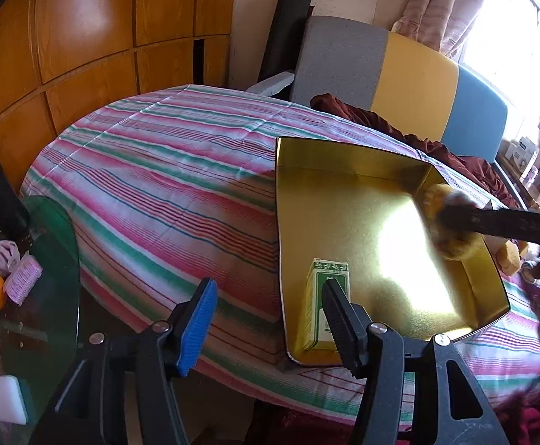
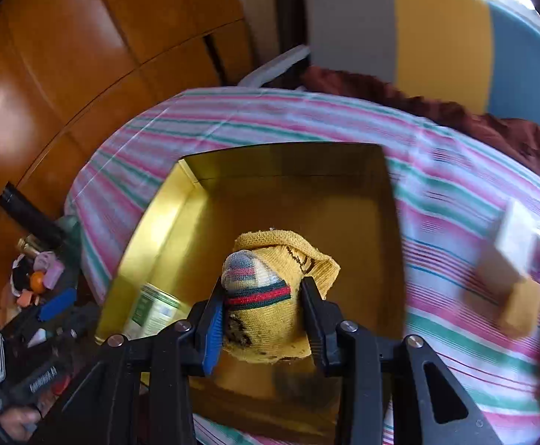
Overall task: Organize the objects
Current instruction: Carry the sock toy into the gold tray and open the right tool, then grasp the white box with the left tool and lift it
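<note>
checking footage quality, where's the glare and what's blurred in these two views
Left wrist view: window light blows out a patch of the gold tin floor, and the right gripper with its yellow sock is motion-smeared. Right wrist view: the sock stays sharp, while the striped cloth at right is streaked.

My left hand-held gripper (image 1: 268,319) and right hand-held gripper (image 2: 260,319) are black plastic, silver-screwed, each with one blue ribbed pad (image 1: 198,324).

Right gripper (image 2: 260,307) clamps yellow sock bundle (image 2: 270,296) — held over gold tin box (image 2: 158,222); green-white carton (image 2: 154,309) lies inside, at left.
</note>
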Demonstrator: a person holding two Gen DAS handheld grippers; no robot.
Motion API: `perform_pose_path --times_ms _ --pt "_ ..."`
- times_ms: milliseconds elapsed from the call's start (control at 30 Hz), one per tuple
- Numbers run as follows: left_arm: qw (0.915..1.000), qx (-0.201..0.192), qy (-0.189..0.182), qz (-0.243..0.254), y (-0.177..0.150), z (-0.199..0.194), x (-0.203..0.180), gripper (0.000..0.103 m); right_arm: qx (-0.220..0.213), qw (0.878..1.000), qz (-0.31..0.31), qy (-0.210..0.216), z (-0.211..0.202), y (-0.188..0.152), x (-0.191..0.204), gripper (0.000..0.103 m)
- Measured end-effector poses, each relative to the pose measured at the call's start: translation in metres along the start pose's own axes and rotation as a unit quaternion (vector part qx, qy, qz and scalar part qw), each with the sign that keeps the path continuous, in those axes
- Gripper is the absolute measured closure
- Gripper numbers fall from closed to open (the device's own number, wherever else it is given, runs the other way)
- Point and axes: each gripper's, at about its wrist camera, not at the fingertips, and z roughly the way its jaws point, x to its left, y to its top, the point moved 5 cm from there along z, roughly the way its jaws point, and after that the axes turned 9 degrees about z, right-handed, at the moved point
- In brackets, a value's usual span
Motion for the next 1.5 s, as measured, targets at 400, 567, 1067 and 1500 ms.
perform_pose_path --times_ms 400,567,1067,1500 --pt "0.9996 0.008 0.002 -0.027 -0.005 0.006 0.019 0.041 0.091 0.993 -0.006 0.078 0.111 0.002 0.101 0.058" --pt "0.9996 0.011 0.003 -0.026 -0.006 0.008 0.019 0.041 0.067 0.993 0.013 0.092 0.091 0.006 0.091 0.046" --pt "0.9993 -0.004 -0.013 0.035 0.008 -0.005 -0.025 0.035 -0.042 0.998 0.048 0.019 -0.018 0.003 -0.013 0.021" --pt "0.9884 -0.017 -0.075 0.131 0.051 -0.008 -0.124 0.031 -0.106 0.972 0.152 -0.142 -0.119 -0.007 -0.21 0.02"
